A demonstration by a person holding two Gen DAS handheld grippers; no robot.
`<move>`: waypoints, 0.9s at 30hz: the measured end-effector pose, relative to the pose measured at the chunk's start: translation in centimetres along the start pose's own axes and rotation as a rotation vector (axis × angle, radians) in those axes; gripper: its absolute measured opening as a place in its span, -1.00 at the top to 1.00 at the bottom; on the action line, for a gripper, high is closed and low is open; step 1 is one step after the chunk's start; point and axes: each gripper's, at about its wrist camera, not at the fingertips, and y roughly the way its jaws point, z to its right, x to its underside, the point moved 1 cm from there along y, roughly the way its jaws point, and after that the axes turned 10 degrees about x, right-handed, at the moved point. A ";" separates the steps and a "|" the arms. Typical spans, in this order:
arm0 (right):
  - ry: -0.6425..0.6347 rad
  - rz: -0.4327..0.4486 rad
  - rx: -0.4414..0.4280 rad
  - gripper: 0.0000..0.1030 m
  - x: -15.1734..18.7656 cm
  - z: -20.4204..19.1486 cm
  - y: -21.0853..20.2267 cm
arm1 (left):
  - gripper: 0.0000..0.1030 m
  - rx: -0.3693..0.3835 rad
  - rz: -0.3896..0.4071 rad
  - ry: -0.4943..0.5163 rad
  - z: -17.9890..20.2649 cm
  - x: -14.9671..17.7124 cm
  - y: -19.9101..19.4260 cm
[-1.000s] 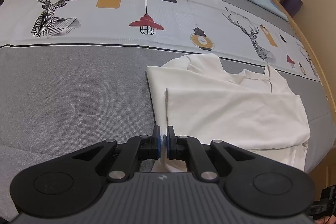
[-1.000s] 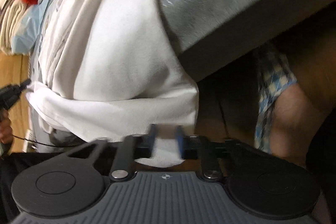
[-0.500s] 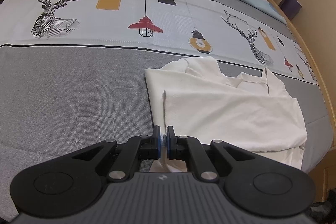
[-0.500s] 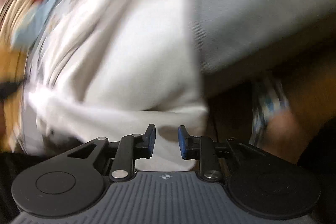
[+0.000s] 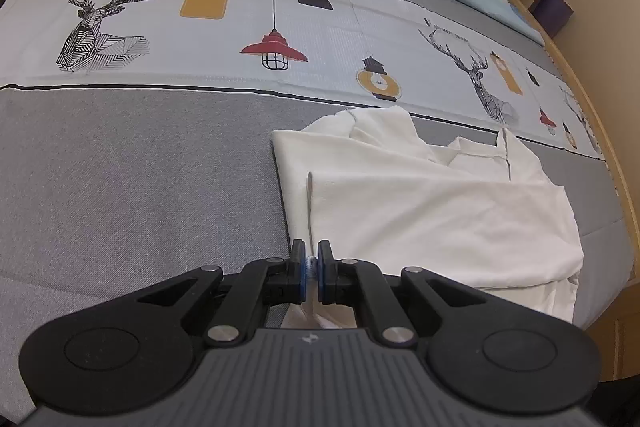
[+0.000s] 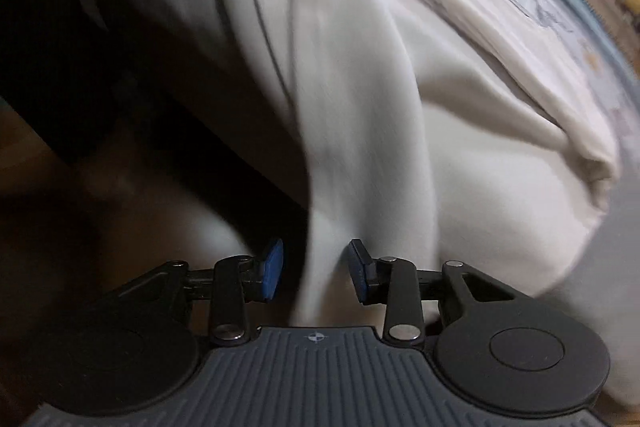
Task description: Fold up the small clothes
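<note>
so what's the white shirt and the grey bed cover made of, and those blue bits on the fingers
White shirt: looks like soft matte cotton knit; it folds limply, with stitched hems and a collar.
Grey bed cover: seems woven, matte, with a fine heathered grain.
Blue pads on the right gripper fingers: probably rubber or foam, flat and dull, on black, apparently plastic, arms. The left gripper has the same pads, pinching the shirt's edge.

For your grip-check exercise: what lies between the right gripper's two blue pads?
In the right wrist view, a hanging fold of the white shirt lies between the open right gripper pads, not yet pinched.
</note>
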 end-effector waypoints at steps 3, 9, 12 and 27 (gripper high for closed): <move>-0.007 -0.053 0.029 0.99 0.5 2.0 -0.2 | 0.90 0.005 0.002 -0.004 -0.1 -0.1 -0.1; 0.135 0.024 -0.040 1.00 -1.0 10.8 -6.1 | 0.90 0.023 0.014 -0.001 0.1 -0.2 -0.5; 0.227 0.067 -0.108 1.00 -3.1 18.7 -9.1 | 0.90 0.045 0.030 -0.003 0.2 -0.3 -0.9; 0.871 0.234 -0.025 0.83 -7.4 38.1 -2.1 | 0.88 0.114 0.170 -0.179 -2.2 -2.4 -2.7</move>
